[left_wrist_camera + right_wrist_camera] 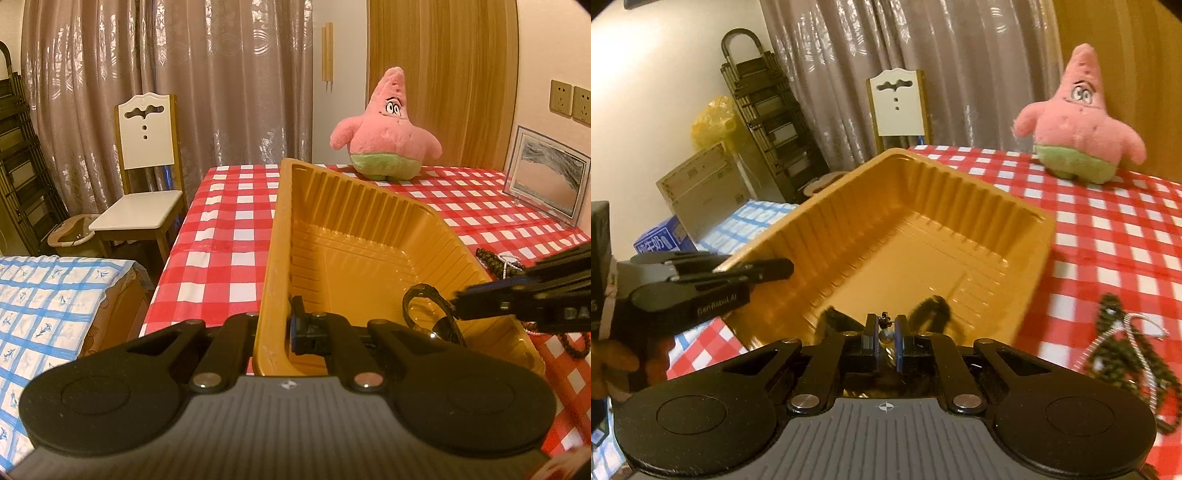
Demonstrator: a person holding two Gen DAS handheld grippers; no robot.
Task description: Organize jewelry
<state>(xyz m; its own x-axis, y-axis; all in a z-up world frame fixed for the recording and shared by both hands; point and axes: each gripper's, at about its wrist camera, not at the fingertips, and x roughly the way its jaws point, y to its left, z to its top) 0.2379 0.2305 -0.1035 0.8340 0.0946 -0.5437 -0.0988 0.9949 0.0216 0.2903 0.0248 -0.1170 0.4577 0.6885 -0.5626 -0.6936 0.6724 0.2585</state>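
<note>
A golden plastic tray with ribbed walls sits on the red-and-white checked tabletop. In the right wrist view its long axis runs from the camera toward the far corner, which points at the white chair behind the tabletop. The left tool is closed on the tray's left rim, one finger inside the wall and one outside, as the left wrist view shows. From that view the left rim stands higher than the right, so the tray looks tilted.

The far half of the tray floor is bare. At the near end of the tray, a dark looped piece of jewelry hangs just above the floor, held by the right tool, which enters the tray from the right. In the right wrist view the right tool is nearly closed, its pads pinching a small metal bead and clasp, while the dark loop spreads to either side of the fingers.

To the right of the tray, outside it, a heap of dark bead strands and a silvery chain lies on the tabletop. Beyond the tray's far right side stands a pink starfish plush.
</note>
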